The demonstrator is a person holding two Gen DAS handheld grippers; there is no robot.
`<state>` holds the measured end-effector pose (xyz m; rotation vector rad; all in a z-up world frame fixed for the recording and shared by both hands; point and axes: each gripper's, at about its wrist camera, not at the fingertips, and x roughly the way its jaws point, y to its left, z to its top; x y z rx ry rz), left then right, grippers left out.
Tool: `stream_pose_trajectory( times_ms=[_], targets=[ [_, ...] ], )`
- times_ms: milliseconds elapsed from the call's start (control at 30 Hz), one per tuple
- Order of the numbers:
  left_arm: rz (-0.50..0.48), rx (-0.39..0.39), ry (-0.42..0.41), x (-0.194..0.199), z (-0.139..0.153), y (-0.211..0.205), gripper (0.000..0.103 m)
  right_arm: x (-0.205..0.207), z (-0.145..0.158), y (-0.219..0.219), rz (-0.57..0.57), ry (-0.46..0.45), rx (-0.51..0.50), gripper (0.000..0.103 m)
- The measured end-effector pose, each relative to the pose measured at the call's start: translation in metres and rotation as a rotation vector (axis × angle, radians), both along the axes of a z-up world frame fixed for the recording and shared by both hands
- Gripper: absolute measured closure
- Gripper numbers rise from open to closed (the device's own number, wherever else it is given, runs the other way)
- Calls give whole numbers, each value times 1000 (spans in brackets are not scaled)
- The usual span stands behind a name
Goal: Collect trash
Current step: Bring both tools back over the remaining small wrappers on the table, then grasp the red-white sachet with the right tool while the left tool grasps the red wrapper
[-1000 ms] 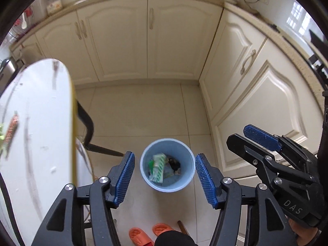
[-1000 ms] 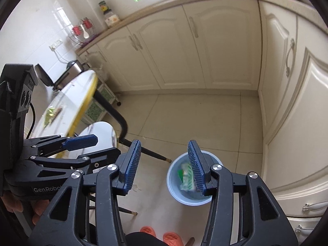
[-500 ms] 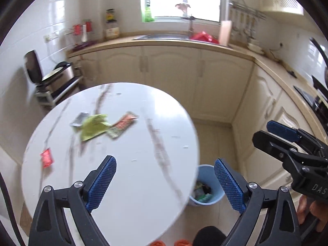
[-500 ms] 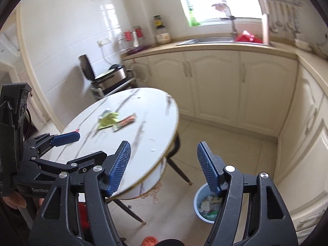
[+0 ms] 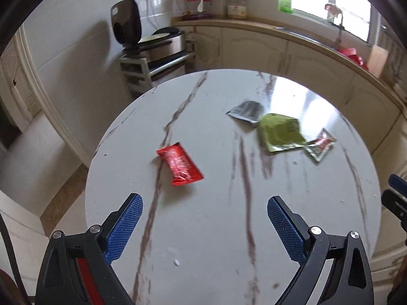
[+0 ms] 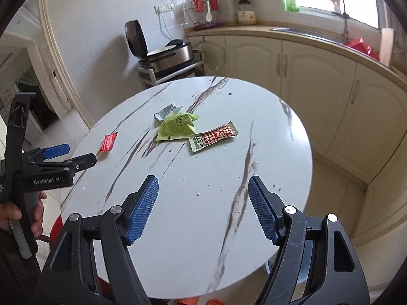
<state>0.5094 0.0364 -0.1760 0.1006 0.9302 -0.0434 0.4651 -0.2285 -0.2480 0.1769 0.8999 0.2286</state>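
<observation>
Several wrappers lie on the round white marble table. A red wrapper lies just ahead of my open, empty left gripper; it also shows in the right wrist view. Farther off lie a silver wrapper, a green packet and a red-checked sachet. In the right wrist view the green packet, the checked sachet and the silver wrapper lie ahead of my open, empty right gripper. The left gripper hovers at the table's left.
Cream cabinets and a counter with a sink run along the back and right. A metal cart with a cooker stands behind the table. A blue bin's rim peeks from under the table's near right edge.
Both grippers swung up from the blue bin on the floor to face the tabletop. They moved closer over the table, and the wrappers now lie right ahead of them.
</observation>
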Motion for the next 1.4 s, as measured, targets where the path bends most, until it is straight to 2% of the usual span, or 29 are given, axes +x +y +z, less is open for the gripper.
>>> stream_pose_trajectory(
  times_ms=[100, 200, 267, 400, 467, 533, 567, 733, 800, 900, 1000, 1033, 1133, 1200, 1300, 1400],
  targets=[
    [54, 24, 53, 45, -21, 12, 6, 21, -16, 6, 11, 36, -17, 32],
    [64, -8, 88, 83, -41, 25, 7, 38, -32, 5, 17, 65, -21, 32],
    [65, -13, 115, 101, -53, 25, 10, 48, -40, 6, 20, 80, -24, 32],
    [48, -49, 125, 121, -63, 27, 25, 65, -49, 6, 24, 97, -29, 32],
    [33, -52, 111, 124, -63, 26, 39, 73, -52, 7, 32, 100, -31, 32],
    [18, -63, 96, 124, -62, 29, 74, 80, -53, 8, 29, 103, -36, 32],
    [9, -77, 96, 119, -59, 30, 78, 84, -55, 9, 29, 106, -36, 32],
    [-24, -92, 81, 104, -56, 36, 87, 107, -61, 17, 28, 134, -23, 32],
    [-53, -132, 97, 98, -56, 39, 89, 115, -64, 24, 38, 140, -23, 32],
    [-79, -104, 93, 86, -54, 38, 89, 123, -66, 31, 27, 144, -42, 31],
    [-108, -119, 108, 78, -53, 38, 90, 128, -66, 35, 27, 137, -82, 32],
    [-112, -120, 111, 76, -53, 38, 90, 127, -67, 36, 30, 134, -104, 34],
    [-139, -118, 118, 66, -49, 36, 90, 119, -65, 37, 56, 123, -164, 52],
    [-167, -130, 123, 59, -43, 31, 90, 114, -64, 31, 69, 119, -179, 72],
    [-180, -135, 123, 50, -37, 23, 90, 105, -62, 23, 87, 119, -176, 80],
    [-196, -148, 130, 40, -31, 14, 90, 93, -58, 13, 92, 115, -128, 88]
  ],
)
